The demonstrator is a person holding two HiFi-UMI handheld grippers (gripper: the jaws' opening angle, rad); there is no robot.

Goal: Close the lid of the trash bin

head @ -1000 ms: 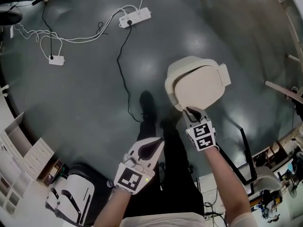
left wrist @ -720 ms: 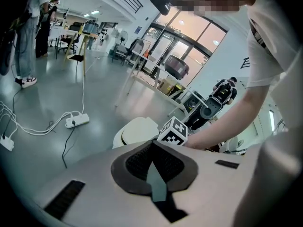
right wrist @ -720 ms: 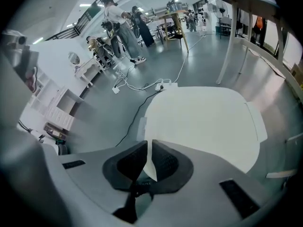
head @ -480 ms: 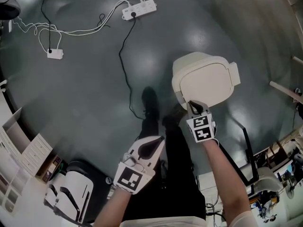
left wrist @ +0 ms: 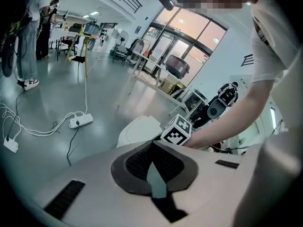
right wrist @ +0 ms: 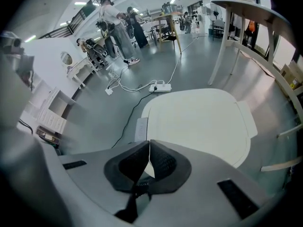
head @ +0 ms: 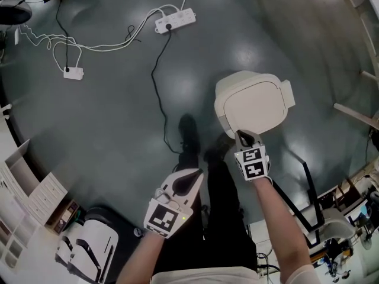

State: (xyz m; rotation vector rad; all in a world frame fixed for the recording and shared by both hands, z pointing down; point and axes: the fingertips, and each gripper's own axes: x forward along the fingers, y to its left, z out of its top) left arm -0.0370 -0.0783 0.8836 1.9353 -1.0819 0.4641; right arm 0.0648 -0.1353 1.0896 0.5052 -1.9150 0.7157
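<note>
Lid [head: 254,102] dropped flat; right claw [head: 244,138] closed, arm extended to its edge; left claw [head: 189,178] closed, low.

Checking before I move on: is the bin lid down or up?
Down. The lid lies flat on the bin, with no gap showing in the head and right gripper views.

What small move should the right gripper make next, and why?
Probably lift the right gripper straight up and away: the lid looks flat on the bin, and the jaws are together, holding nothing.
</note>
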